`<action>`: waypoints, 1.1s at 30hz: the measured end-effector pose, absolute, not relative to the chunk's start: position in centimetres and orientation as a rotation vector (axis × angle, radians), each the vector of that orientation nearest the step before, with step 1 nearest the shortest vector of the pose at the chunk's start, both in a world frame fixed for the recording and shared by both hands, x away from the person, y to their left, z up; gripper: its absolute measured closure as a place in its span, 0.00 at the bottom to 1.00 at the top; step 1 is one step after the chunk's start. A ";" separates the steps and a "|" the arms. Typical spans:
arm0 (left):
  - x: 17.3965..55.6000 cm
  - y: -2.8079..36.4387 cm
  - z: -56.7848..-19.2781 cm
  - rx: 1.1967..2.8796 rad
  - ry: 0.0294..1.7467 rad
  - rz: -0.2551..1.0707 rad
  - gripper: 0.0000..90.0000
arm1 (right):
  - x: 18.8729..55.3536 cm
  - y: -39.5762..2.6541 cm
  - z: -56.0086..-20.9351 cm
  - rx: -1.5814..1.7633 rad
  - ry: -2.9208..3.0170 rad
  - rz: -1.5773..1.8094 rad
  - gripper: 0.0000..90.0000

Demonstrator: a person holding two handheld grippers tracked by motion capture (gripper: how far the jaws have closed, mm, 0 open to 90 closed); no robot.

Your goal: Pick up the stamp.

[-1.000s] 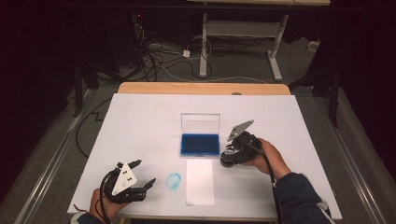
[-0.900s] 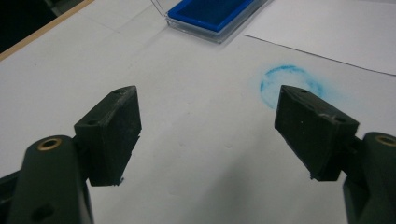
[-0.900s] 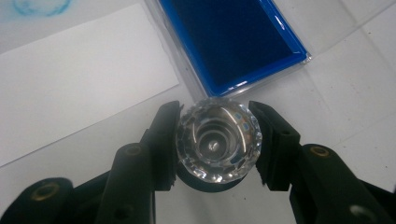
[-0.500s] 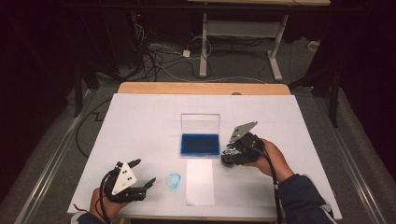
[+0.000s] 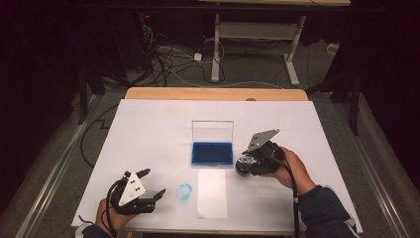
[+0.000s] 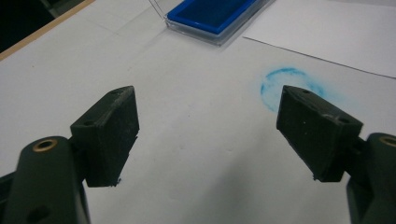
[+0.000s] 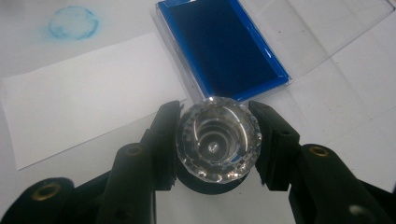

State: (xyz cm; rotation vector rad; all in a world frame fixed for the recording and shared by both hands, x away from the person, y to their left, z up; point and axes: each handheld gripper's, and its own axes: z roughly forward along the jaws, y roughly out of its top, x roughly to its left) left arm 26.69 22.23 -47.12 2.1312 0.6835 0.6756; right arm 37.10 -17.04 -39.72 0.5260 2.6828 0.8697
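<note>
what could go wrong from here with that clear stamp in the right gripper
1. The right gripper clamps the faceted clear stamp by its smooth round sides; it might slip or twist when pressed down.
2. The open ink pad lies right beside the stamp; its upright clear lid could get knocked.
3. A blue ring smudge already marks the table cover next to the paper strip; another print could also miss the strip.

Glossy faceted clear stamp (image 7: 218, 140), probably glass; matt black plastic claw pads (image 6: 109, 135); glossy clear plastic ink-pad case (image 5: 212, 145); matt white paper surface (image 5: 148, 139).
</note>
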 end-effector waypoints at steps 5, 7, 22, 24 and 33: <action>27.0 22.1 -47.2 2.139 0.679 0.667 0.22 | 36.9 -17.3 -39.4 0.523 2.681 0.885 0.63; 27.0 22.1 -47.2 2.140 0.679 0.666 0.22 | 36.8 -17.4 -39.2 0.516 2.677 0.892 0.63; 26.8 22.3 -47.2 2.141 0.682 0.672 0.22 | 35.3 -17.0 -37.7 0.448 2.631 0.984 0.63; 26.8 22.3 -47.3 2.137 0.686 0.669 0.22 | 35.2 -17.0 -37.6 0.439 2.629 0.997 0.63; 26.7 22.3 -47.3 2.140 0.680 0.660 0.22 | 34.7 -16.6 -37.3 0.416 2.626 1.010 0.63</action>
